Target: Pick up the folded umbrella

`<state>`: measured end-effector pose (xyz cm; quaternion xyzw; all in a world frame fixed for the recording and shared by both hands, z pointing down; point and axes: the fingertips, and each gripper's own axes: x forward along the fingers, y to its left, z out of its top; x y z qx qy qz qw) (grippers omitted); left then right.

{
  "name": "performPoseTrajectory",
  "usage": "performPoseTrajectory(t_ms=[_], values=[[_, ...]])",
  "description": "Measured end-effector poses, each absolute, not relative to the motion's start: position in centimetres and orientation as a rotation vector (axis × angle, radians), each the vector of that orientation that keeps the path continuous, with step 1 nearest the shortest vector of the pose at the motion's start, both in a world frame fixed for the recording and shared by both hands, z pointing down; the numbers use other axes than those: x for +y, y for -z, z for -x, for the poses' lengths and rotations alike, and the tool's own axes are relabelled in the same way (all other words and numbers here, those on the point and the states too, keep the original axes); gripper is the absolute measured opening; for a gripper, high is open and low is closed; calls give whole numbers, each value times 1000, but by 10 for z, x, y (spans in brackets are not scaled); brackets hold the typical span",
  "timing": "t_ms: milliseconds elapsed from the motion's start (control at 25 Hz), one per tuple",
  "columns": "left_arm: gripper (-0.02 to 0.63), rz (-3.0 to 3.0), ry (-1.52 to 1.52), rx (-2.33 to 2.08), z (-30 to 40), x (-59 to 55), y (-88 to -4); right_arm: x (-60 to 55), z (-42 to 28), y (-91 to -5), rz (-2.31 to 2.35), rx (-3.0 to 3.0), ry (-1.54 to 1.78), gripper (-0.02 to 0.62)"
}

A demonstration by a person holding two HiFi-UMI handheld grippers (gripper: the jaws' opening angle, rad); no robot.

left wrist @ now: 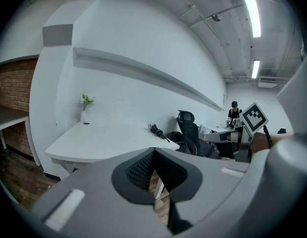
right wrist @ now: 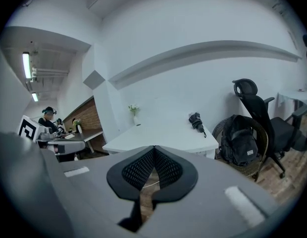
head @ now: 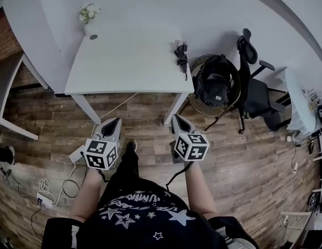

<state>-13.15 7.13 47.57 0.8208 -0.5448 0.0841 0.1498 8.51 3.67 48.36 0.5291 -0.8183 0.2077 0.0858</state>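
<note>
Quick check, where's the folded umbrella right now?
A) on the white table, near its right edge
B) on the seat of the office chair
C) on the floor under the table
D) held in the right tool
A: in the head view the folded umbrella lies on the white table by its right edge, while the left tool and right tool are shut, empty and short of the table.

My left gripper (left wrist: pixel 153 153) has its jaws closed together with nothing between them. At twelve o'clock beyond them, the folded umbrella (left wrist: pixel 156 130) lies on the white table (left wrist: pixel 94 142). A flower vase (left wrist: pixel 84 114) stands at ten o'clock.
</note>
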Motion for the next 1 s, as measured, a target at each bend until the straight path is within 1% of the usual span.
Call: performPoseTrajectory(t_ms=[240, 480, 1000], values=[[3, -2394, -243, -1518, 123, 13, -478, -8, -98, -477, -1648, -2437, -616, 17], [3, -2427, -253, -1448, 114, -57, -483, -65, -109, -489, -1725, -2358, -656, 17], [3, -2486, -241, -1348, 128, -208, -468, -196, -96, -479, -1821, -2255, -658, 17]])
